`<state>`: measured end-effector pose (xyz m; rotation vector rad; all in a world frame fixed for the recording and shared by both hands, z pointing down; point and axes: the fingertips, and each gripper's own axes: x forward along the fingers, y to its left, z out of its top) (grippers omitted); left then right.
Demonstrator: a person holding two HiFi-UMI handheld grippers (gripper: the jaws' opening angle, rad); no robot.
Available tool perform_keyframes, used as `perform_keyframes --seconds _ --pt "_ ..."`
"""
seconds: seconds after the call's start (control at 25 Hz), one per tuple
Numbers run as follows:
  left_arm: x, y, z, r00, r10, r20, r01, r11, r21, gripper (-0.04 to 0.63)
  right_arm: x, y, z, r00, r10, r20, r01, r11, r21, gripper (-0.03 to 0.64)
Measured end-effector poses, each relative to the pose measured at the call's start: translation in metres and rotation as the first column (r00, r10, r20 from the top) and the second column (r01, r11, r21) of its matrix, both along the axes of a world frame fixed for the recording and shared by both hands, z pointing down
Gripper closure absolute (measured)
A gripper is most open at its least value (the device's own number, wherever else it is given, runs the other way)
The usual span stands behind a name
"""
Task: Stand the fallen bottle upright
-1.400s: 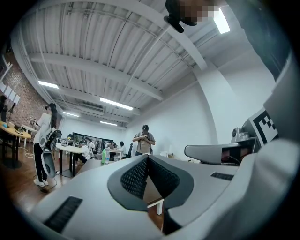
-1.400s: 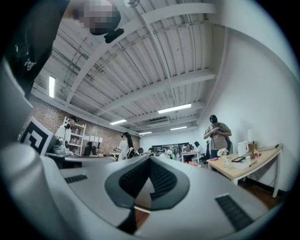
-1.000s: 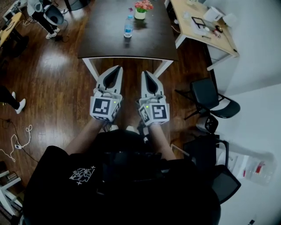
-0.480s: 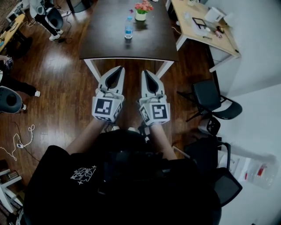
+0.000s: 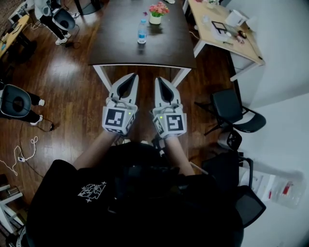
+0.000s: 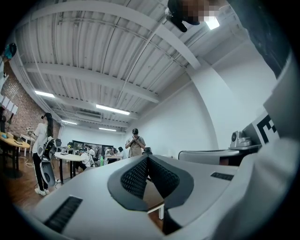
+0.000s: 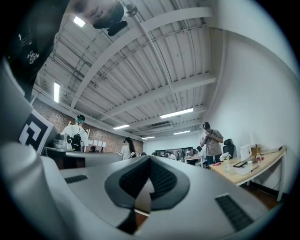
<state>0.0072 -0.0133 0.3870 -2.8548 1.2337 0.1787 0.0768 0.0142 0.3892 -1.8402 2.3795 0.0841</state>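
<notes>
A clear water bottle (image 5: 142,30) with a blue label stands upright on the dark table (image 5: 120,46), at the far end next to a flower pot (image 5: 155,12). My left gripper (image 5: 133,75) and right gripper (image 5: 158,79) are held side by side over the wooden floor, just short of the table's near edge and far from the bottle. Both point at the table, with jaws closed tip to tip and nothing between them. In the left gripper view the left gripper (image 6: 147,158) has its pads meeting. The right gripper (image 7: 150,159) looks the same in its own view, and the jaws hide the bottle in both.
A light wooden desk (image 5: 227,29) with small items stands right of the table. Black office chairs (image 5: 234,108) stand at the right, another chair (image 5: 17,103) at the left. Cables (image 5: 24,152) lie on the floor. A person (image 6: 135,143) stands beyond the table.
Both grippers have kept still. At the left edge, a person with an office chair has moved across the floor.
</notes>
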Motion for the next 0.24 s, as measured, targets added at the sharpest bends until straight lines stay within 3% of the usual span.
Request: perform_keyframes --seconds 0.24 --pt "0.0006 0.0022 -0.002 1.0 -0.002 0.004 0.002 0.999 0.042 0.601 -0.001 0.0032 0.0003 1.0 -0.005 0.003 0.005 1.0 0.0 0.607"
